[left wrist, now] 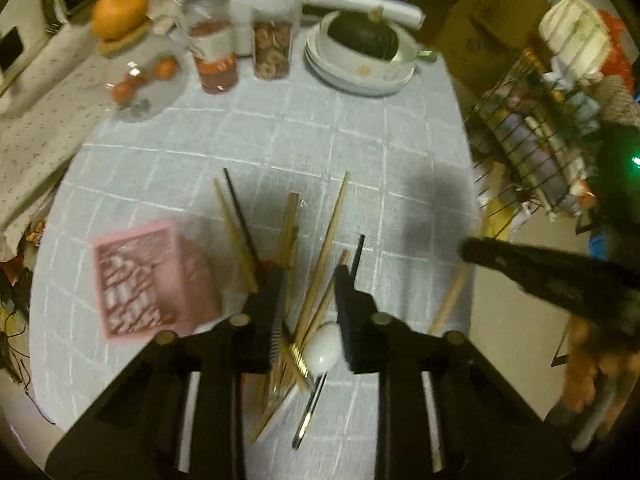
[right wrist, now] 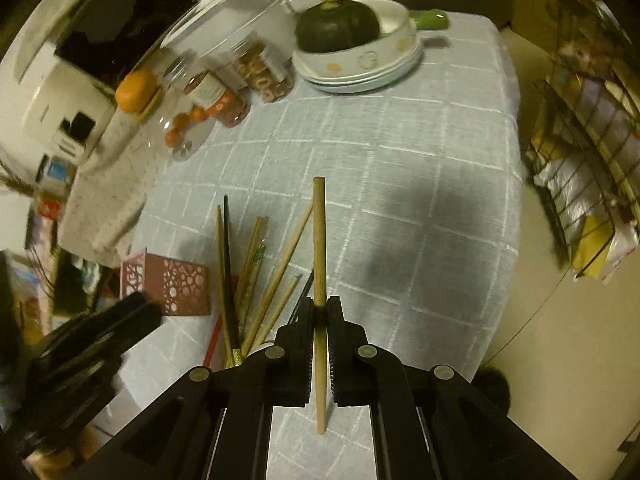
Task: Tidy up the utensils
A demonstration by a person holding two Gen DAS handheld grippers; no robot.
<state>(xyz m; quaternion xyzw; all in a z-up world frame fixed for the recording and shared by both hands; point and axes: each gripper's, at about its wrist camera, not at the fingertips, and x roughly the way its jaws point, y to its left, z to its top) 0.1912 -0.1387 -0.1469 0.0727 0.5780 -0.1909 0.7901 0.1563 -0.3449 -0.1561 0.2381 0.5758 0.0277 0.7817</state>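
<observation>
Left wrist view: the left gripper (left wrist: 310, 280) hangs over a loose heap of chopsticks (left wrist: 320, 264) fanned toward twelve o'clock. Its jaws stand apart, straddling the heap and gripping nothing. A white spoon (left wrist: 323, 347) with a dark handle lies under the right finger, at five o'clock of the pile. A pink perforated holder (left wrist: 138, 280) lies on its side at nine o'clock, just beside the sticks. The right gripper (left wrist: 532, 268) enters from three o'clock. The table (left wrist: 280, 136) wears a pale blue cloth with a white grid; jars, a squash (left wrist: 362, 36) in stacked white bowls and a wire rack (left wrist: 532, 148) ring it.

Right wrist view: the right gripper (right wrist: 320, 312) is clamped on a single wooden chopstick (right wrist: 319, 240), round and plain, pointing to twelve o'clock. The heap (right wrist: 256, 272) lies at ten o'clock, the holder (right wrist: 168, 284) beyond it, the left gripper (right wrist: 92, 340) at eight o'clock.
</observation>
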